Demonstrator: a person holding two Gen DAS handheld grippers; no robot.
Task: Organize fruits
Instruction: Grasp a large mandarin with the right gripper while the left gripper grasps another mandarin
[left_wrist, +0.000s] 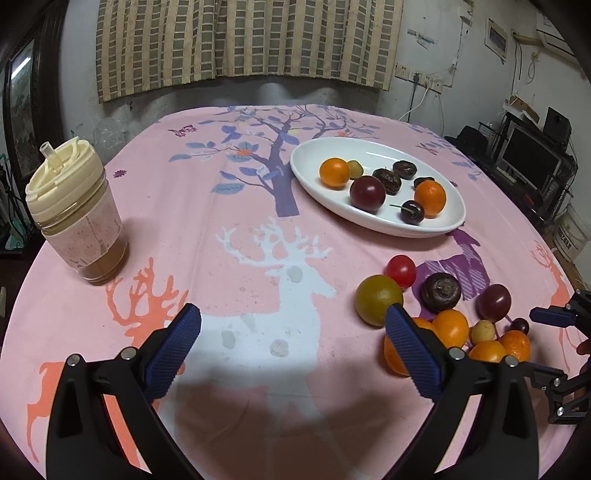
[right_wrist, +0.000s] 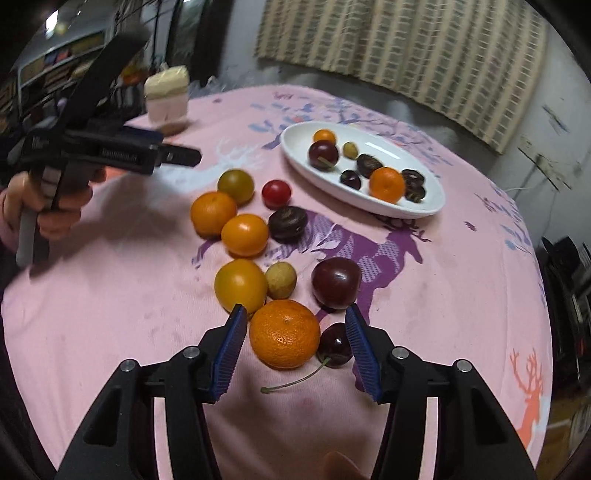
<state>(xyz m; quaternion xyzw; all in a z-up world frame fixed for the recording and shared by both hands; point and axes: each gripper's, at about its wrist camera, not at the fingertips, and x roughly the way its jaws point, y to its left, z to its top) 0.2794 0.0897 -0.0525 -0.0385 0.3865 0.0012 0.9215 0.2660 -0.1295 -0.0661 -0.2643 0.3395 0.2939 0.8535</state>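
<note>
The right tongs (right_wrist: 295, 347) stand spread, not pinching: a mandarin (right_wrist: 284, 334) and a stemmed cherry (right_wrist: 334, 349) lie between the pads, and a gap shows on the mandarin's left side. At 12 o'clock from them the loose fruit crowds the way: a yellow-orange fruit (right_wrist: 241, 285), a small tan one (right_wrist: 280, 280) and a dark plum (right_wrist: 336, 282), all near each other. Farther on lie two oranges (right_wrist: 244, 235), a green-yellow fruit (right_wrist: 235, 186), a red tomato (right_wrist: 276, 193) and a dark brown fruit (right_wrist: 287, 224).

The white oval plate (right_wrist: 424, 210), at 1 o'clock, already holds several fruits.

The left tongs (left_wrist: 293, 345) are spread wide over bare cloth, with nothing between them; the fruit pile sits at their 3 o'clock. A lidded cup (left_wrist: 75, 214) stands at 10 o'clock, well apart.

The counter wears a pink deer-print cloth (left_wrist: 236, 206). Behind hangs a checked curtain (left_wrist: 240, 40) on a scuffed wall.
</note>
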